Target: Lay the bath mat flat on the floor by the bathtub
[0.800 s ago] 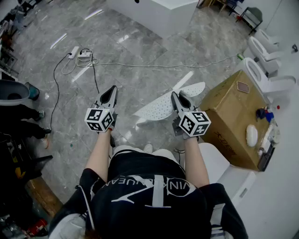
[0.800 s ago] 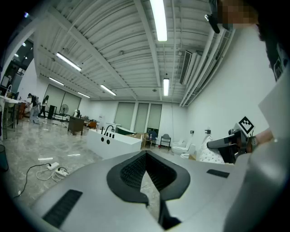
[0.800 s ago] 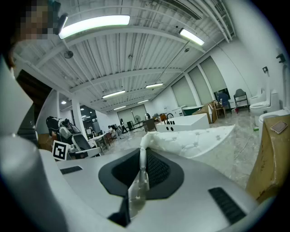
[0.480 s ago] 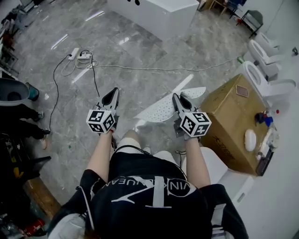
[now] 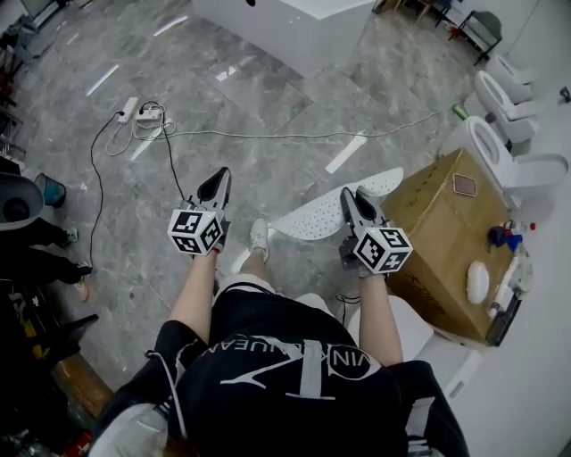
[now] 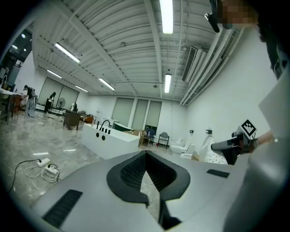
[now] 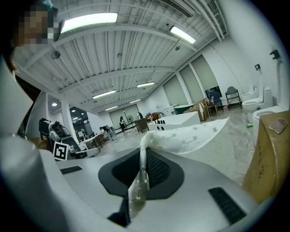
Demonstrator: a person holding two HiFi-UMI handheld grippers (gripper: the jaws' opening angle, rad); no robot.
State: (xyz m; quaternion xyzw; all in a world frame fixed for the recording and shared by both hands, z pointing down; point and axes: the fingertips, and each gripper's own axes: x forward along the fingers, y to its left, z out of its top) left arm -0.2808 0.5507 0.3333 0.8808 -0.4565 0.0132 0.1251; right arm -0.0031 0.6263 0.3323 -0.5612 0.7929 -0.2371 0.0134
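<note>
A white bath mat (image 5: 323, 214) dotted with small holes hangs above the grey marble floor, pinched at one edge by my right gripper (image 5: 350, 197), which is shut on it. In the right gripper view a fold of the mat (image 7: 190, 134) runs between the jaws and fans out ahead to the right. My left gripper (image 5: 217, 179) is held level to the left, apart from the mat, jaws shut with nothing between them (image 6: 146, 156). The white bathtub (image 5: 294, 22) stands at the far top of the head view.
A large cardboard box (image 5: 446, 223) sits right of the mat, with toilets (image 5: 500, 147) beyond it. A power strip and cable (image 5: 138, 114) trail across the floor at far left. The person's shoe (image 5: 259, 239) is between the grippers. A white seat (image 5: 419, 335) is at lower right.
The right gripper and mat have shifted a little right and nearer. The person's foot has stepped forward between the grippers. The left gripper has stayed about where it was.
</note>
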